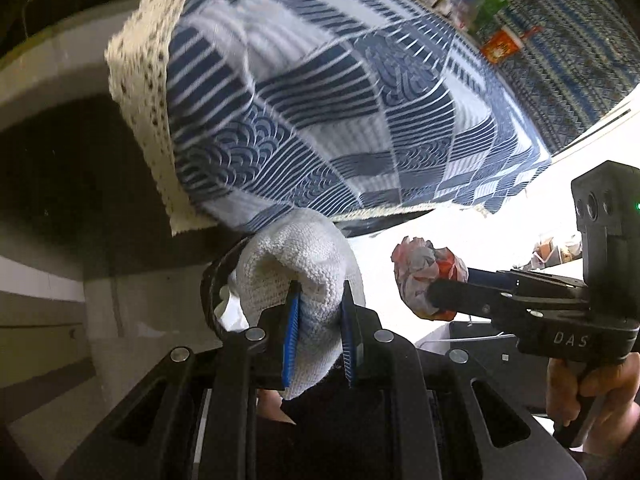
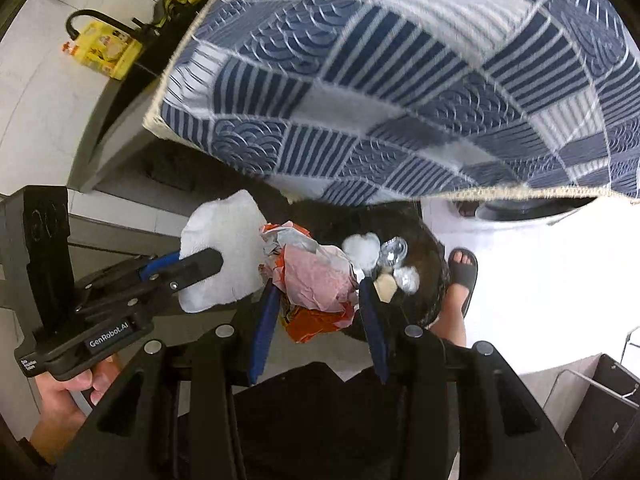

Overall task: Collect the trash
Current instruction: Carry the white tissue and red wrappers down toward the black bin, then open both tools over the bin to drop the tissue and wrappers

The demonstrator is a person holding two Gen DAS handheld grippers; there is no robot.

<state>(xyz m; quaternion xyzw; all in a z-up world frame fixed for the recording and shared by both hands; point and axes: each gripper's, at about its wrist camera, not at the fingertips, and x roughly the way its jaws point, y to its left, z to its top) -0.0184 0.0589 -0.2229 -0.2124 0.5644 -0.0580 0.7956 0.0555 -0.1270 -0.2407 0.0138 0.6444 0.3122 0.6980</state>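
- Blue-and-white patterned cloth (image 1: pixel 320 92) covers a table and fills the upper part of both wrist views; its pale woven edge hangs over a pale floor, and the pattern is smeared by blur.
- At the cloth's far end in the left wrist view sits a row of colourful packets (image 1: pixel 472 4), too small and blurred to identify.
- Left gripper (image 1: pixel 318 320) has its blue pads pressed onto a white knitted cloth (image 1: pixel 296 260). The cloth bulges out ahead of the pads in a rounded fold, with its lower end trailing back between the fingers toward the camera, so its long axis runs roughly along the gripper.
- Right gripper (image 2: pixel 318 300) pinches a crumpled wrapper (image 2: pixel 312 276), pink, grey and orange. It is a bunched wad with no clear long axis; an orange flap hangs from its lower side.
- Beneath the wrapper lies a dark bin (image 2: pixel 424 248), its near side hidden by the wrapper and right finger. Inside are white wads and something shiny and silver (image 2: pixel 394 250); what they are cannot be made out.
- Both gripped things hang just beside each other, below the table edge.
- A sandalled foot (image 2: pixel 462 270) stands just right of the bin, partly cut off by it.
- A hand (image 1: pixel 588 392) grips the right tool's handle, cut off at the frame edge.
- Yellow box (image 2: pixel 106 50) sits on the floor at upper left in the right view, its print unreadable.
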